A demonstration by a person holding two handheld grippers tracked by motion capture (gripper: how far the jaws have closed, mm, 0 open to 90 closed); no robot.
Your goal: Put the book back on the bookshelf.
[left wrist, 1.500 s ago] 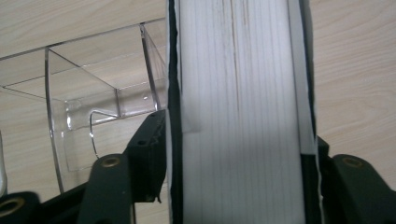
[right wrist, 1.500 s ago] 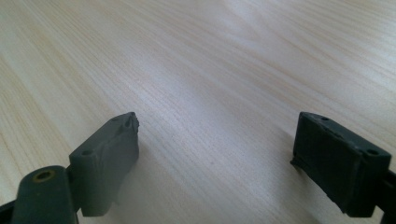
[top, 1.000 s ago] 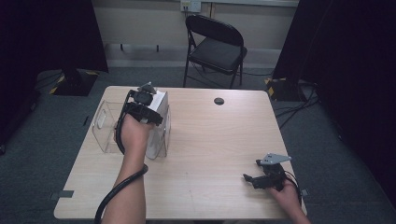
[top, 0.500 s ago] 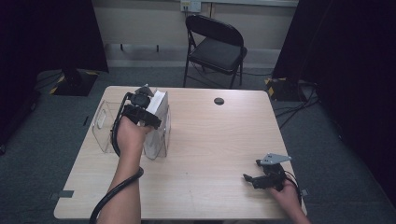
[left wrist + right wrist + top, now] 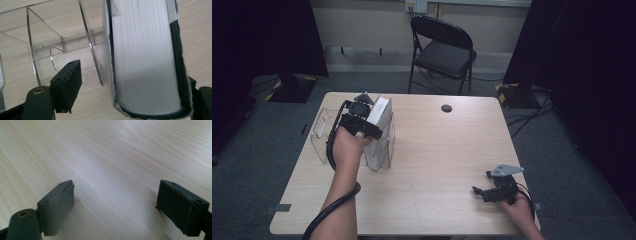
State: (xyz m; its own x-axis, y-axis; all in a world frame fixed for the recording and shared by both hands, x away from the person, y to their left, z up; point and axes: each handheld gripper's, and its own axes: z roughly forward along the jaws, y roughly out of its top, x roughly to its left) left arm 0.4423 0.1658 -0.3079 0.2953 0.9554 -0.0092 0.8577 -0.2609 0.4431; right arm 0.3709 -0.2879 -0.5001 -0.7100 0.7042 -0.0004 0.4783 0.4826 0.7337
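- In the high view, the left gripper [image 5: 362, 116] sat over a clear acrylic rack [image 5: 323, 134] at the table's [image 5: 442, 160] left side, with a white book [image 5: 380, 111] standing in the rack's right end.
- The left gripper view showed the jaws spread wide: the book's [image 5: 145, 55] page edges lay against the right jaw, the left jaw stood apart beside a clear divider [image 5: 91, 45].
- The right gripper [image 5: 492, 192] rested near the table's right front corner, its jaws wide apart over bare wood, holding nothing.
- From a second earlier, the left gripper had shifted only slightly; the right had not moved.
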